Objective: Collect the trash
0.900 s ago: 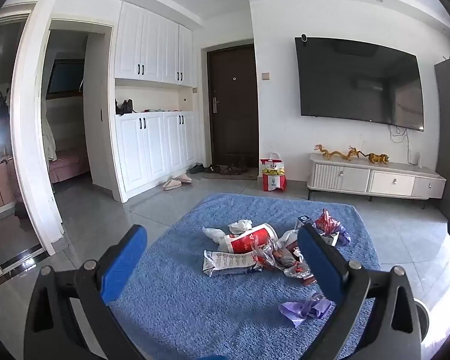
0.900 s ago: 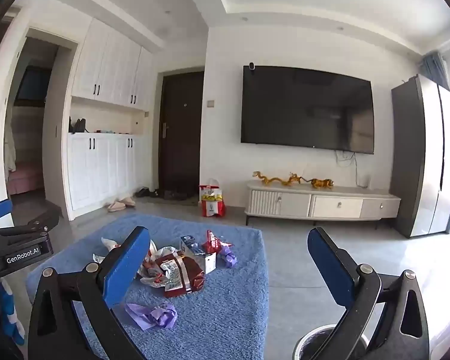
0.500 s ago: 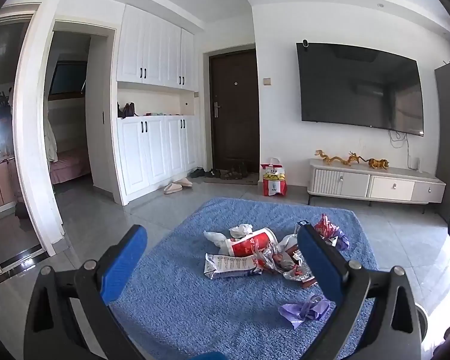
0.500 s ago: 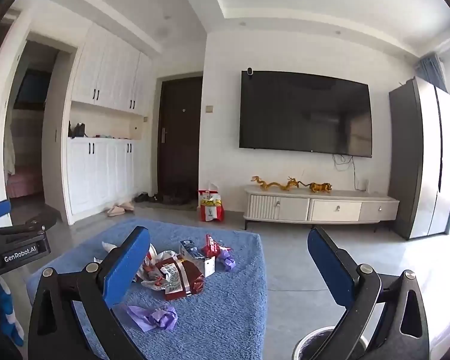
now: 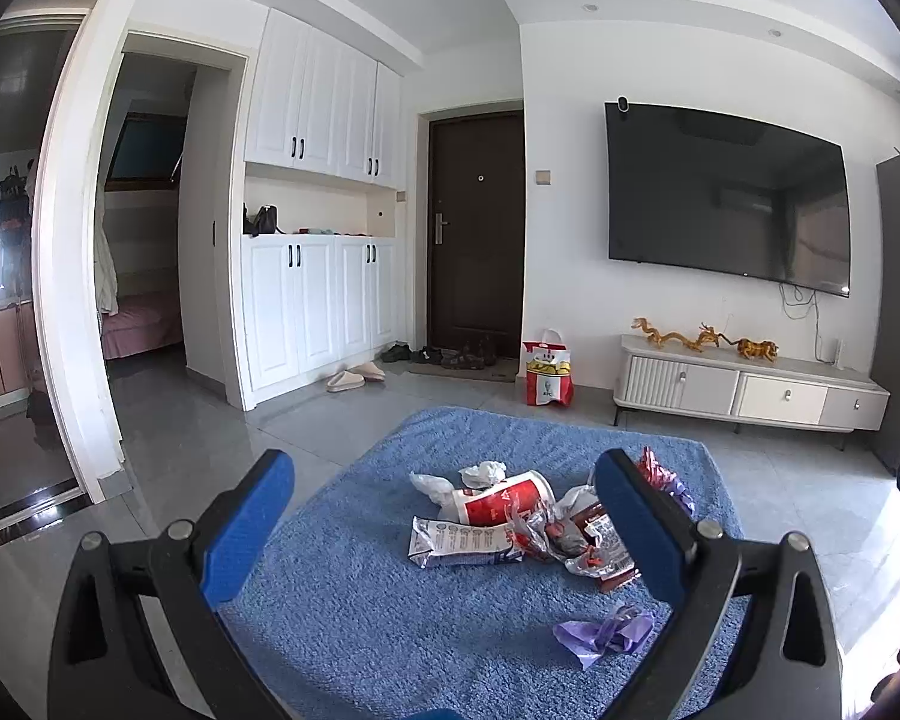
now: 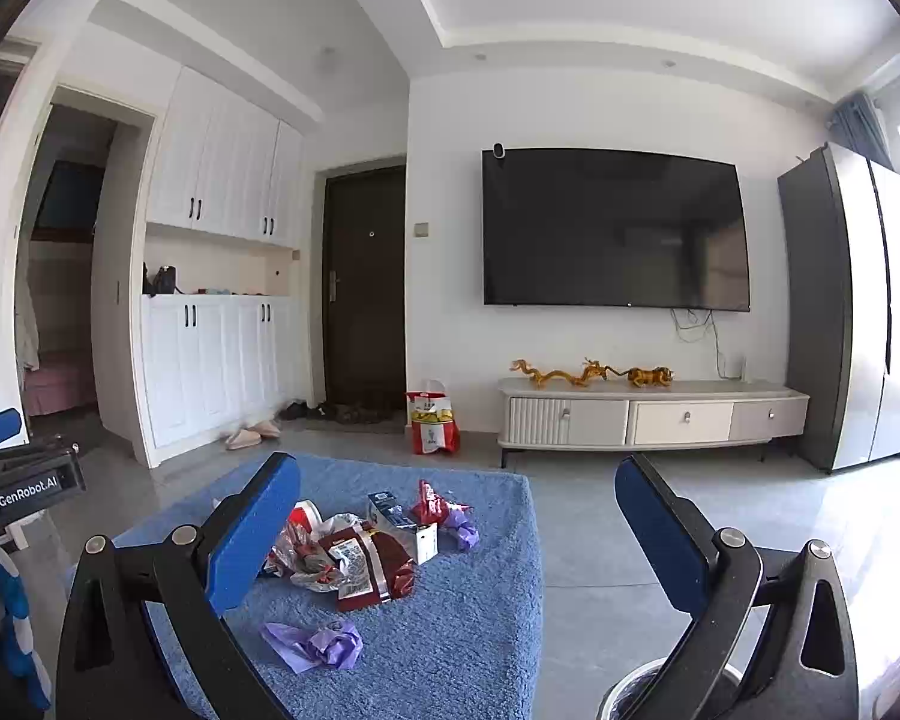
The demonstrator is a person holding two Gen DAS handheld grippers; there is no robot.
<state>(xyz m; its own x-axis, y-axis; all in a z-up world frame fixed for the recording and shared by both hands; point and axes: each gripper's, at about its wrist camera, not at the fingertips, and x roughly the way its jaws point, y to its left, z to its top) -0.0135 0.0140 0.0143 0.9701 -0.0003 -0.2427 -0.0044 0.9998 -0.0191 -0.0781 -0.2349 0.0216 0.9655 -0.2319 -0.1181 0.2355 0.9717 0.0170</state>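
Trash (image 5: pixel 528 522) lay heaped on the rug (image 5: pixel 342 618) ahead of both grippers (jaws wide, holding nothing); the purple scrap (image 6: pixel 315 645) sat nearest, lower left of the right gripper (image 6: pixel 456 534).

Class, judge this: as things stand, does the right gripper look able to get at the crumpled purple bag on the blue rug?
Probably yes: the right gripper is open and empty, and the purple bag lies apart from the pile, nothing over it.

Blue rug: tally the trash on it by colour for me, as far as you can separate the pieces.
White or silver: 4: two crumpled tissues, printed pouch, small carton
Red: 3: paper cup, dark red wrapper, small red packet
Purple: 2: near scrap, far scrap
Blue: 1: small box
Total: 10, tangled middle uncertain.
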